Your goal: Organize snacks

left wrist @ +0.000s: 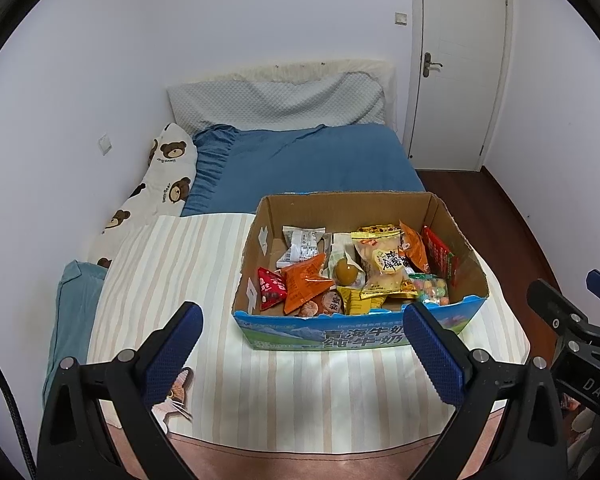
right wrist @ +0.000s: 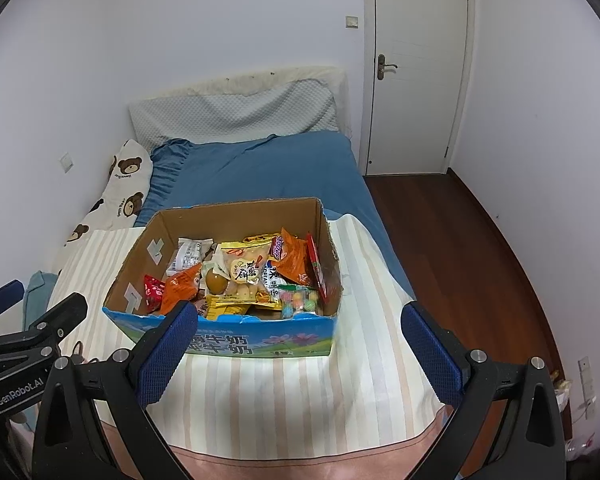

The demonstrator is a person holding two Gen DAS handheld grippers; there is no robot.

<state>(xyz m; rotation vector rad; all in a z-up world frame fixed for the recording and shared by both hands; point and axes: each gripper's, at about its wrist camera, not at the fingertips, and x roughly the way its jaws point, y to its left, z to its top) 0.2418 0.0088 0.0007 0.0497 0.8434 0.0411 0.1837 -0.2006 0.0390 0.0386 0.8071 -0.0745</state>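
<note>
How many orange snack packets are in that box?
2. One orange packet lies near the box's front left, beside a small red packet. The other leans at the back right, by a flat red pack. More may be buried underneath.

A home bedroom — bed (left wrist: pixel 300 160), pillow (left wrist: pixel 276 100), door (left wrist: pixel 460 64).
</note>
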